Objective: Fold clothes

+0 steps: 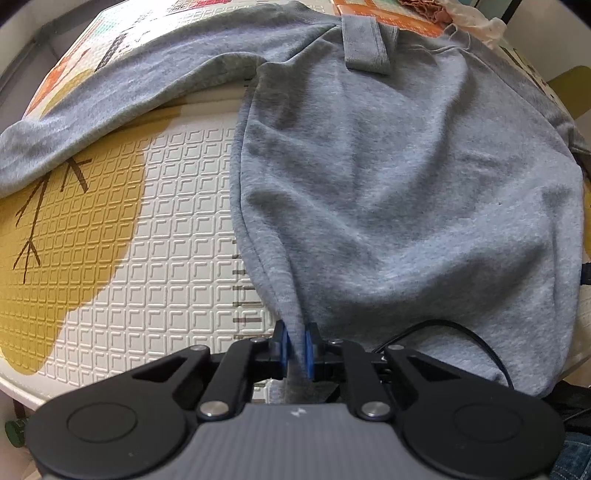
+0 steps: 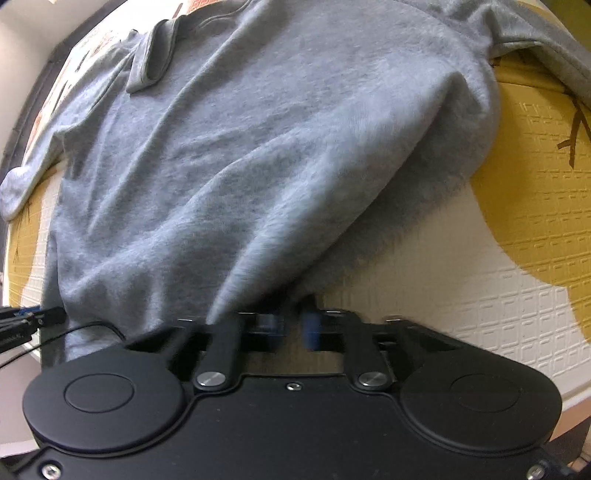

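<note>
Nearest the left wrist camera, the left gripper (image 1: pixel 296 349) has its blue-padded fingers (image 1: pixel 281 345) pinched on the hem edge of a grey sweatshirt (image 1: pixel 388 192), with a thin ridge of cloth standing up between the pads. A black cable (image 1: pixel 476 332) loops over the sweatshirt just right of that gripper.

In the right wrist view, the right gripper (image 2: pixel 291 326) sits at the near edge of the same sweatshirt (image 2: pixel 240 147). Its fingers (image 2: pixel 312 328) are blurred but stand close together, and the cloth runs down to them; whether the pads actually bite the hem cannot be told from this view, though they read as closed. At the far left edge of that view the tip of the other gripper shows beside the sweatshirt's hem.

Beyond the grippers, the sweatshirt lies spread on a white and mustard embossed play mat (image 1: pixel 166 240), body rumpled with soft creases. One sleeve (image 1: pixel 110 110) stretches away to the left of the sweatshirt's body across the mat. Another sleeve's ribbed cuff (image 1: pixel 365 44) lies folded over the sweatshirt's upper body, near the collar. Past the collar, at the mat's far edge, sit an orange printed patch (image 1: pixel 388 14) and some crumpled pale material (image 1: pixel 476 18).
</note>
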`<state>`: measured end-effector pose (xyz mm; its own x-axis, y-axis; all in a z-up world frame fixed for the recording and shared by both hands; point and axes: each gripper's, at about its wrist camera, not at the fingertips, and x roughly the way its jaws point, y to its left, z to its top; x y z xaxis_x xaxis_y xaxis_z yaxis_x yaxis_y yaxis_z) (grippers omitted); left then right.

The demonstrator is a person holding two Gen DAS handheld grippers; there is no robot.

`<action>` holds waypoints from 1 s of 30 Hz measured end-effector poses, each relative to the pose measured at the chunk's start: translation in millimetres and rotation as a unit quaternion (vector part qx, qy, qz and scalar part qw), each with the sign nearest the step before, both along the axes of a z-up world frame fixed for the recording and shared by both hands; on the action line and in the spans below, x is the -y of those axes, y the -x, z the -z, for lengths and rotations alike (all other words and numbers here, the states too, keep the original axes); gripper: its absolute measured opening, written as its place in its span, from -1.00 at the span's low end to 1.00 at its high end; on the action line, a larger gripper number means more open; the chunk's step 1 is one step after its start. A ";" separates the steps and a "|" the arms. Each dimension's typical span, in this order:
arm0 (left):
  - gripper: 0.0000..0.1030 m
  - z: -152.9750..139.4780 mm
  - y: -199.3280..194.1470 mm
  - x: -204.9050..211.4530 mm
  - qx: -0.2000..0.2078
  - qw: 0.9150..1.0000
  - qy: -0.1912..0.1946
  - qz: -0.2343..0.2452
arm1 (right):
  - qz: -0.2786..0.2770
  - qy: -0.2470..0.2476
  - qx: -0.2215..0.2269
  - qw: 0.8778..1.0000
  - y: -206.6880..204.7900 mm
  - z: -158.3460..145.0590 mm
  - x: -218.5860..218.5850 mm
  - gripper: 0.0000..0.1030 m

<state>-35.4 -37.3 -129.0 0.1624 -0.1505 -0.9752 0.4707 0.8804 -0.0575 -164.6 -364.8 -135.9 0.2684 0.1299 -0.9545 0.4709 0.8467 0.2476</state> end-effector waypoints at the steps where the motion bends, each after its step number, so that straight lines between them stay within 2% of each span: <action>1: -0.80 -0.9 -0.7 -0.2 0.000 1.000 0.000 0.000 | 0.003 -0.003 -0.001 1.000 0.9 -0.4 1.1 -0.94; 9: -0.81 -9.5 -11.8 -2.8 0.008 1.000 -0.019 -0.002 | -0.005 0.004 -0.024 1.000 19.8 -22.3 13.9 -0.97; 20: -0.81 -15.5 -12.1 6.6 0.025 0.998 -0.053 0.026 | -0.027 0.076 -0.068 0.994 61.1 -72.3 39.5 -0.97; 24: -0.81 -14.1 -10.0 10.6 0.029 0.997 -0.065 0.036 | -0.046 0.126 -0.075 0.988 71.7 -91.2 43.8 -0.97; 27: -0.81 -10.6 -10.9 10.2 0.025 0.997 -0.070 0.034 | -0.047 0.143 -0.093 0.984 78.8 -90.0 52.9 -0.97; 30: -0.80 -6.4 -11.0 11.4 0.021 0.996 -0.075 0.032 | -0.035 0.137 -0.116 0.983 87.9 -78.1 63.6 -0.97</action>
